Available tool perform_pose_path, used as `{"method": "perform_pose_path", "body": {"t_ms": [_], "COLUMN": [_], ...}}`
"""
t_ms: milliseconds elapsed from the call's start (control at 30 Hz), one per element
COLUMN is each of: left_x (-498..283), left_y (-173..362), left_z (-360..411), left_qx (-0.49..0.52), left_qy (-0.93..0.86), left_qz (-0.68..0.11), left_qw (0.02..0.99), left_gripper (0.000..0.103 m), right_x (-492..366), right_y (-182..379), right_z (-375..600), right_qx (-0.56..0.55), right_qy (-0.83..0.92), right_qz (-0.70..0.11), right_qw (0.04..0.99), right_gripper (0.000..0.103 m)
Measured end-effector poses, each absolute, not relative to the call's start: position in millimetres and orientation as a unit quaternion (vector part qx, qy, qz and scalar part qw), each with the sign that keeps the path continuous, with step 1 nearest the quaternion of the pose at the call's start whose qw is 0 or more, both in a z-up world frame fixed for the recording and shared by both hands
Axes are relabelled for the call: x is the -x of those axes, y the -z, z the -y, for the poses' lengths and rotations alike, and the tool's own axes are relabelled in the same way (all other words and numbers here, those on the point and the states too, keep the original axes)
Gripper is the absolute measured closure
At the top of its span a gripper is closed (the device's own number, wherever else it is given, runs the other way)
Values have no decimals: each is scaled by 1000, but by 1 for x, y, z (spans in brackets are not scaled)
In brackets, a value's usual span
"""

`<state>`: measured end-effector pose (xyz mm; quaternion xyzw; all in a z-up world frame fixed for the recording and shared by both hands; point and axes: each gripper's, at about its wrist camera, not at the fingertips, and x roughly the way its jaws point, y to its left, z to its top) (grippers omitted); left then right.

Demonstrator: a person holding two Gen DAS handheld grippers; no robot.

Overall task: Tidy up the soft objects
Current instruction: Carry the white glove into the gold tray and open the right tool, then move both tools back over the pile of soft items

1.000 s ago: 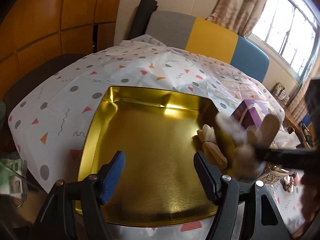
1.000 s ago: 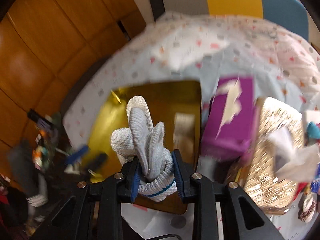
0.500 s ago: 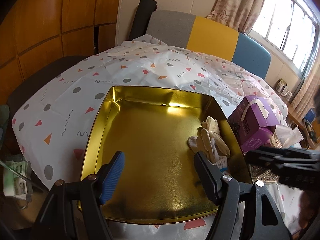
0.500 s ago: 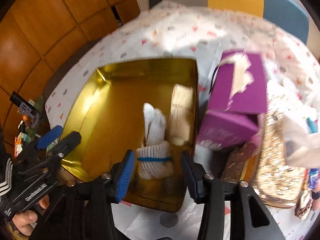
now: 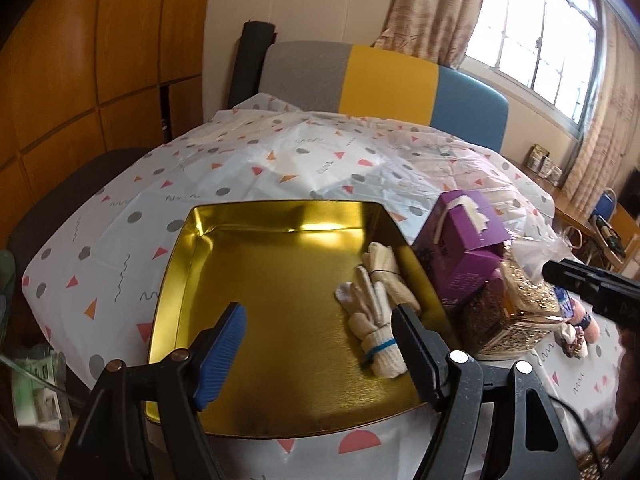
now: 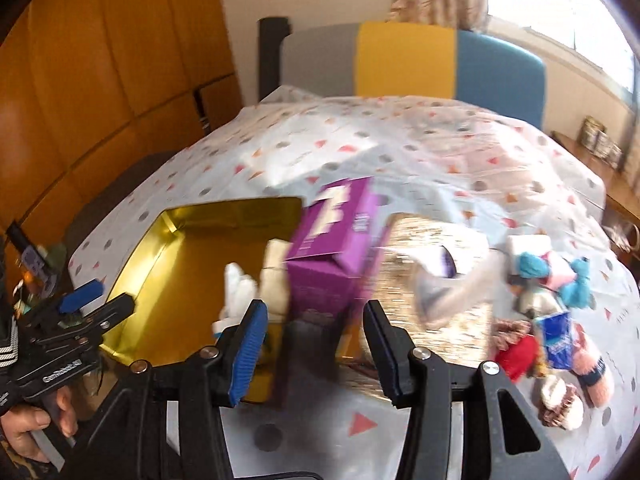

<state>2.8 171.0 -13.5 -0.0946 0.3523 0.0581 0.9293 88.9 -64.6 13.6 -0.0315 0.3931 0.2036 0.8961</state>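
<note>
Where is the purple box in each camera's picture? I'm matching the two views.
Left wrist view: the purple box stands right of centre, just off the gold tray's right edge.
Right wrist view: the purple box is at centre, blurred, above the gripper's fingers.
Shared landmark: the grey, yellow and blue chair back behind the table.

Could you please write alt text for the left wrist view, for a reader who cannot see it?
Two bundled pairs of white gloves lie along the right side of a gold tray on a patterned tablecloth. The empty left claw is opening above it.
</note>
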Motion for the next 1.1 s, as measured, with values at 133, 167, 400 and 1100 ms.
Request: {"method": "perform_pose_path", "body": {"t_ms": [133, 167, 400, 1100], "left_x": [-2, -2, -1, -42], "left_y": [9, 8, 0, -67], "left_z": [-157, -154, -132, 41], "left_qx": [78, 75, 51, -117], "left_qy": [-48, -45, -20, 250], "left_qz": [-350, -350, -345, -304], "left_qw": [932, 933, 937, 912], "left_gripper": [21, 21, 20, 22], "right_x": [-92, -93, -107, -109], "right_y": [-20, -21, -21, 59], "right_z": [101, 111, 199, 392], "right_qx": [10, 4, -55, -284], "right_qy": [-169, -159, -62, 145], "right_qz": [-383, -381, -375, -409], "right_qw": [908, 911, 923, 855], "right_gripper": [52, 52, 52, 47]}}
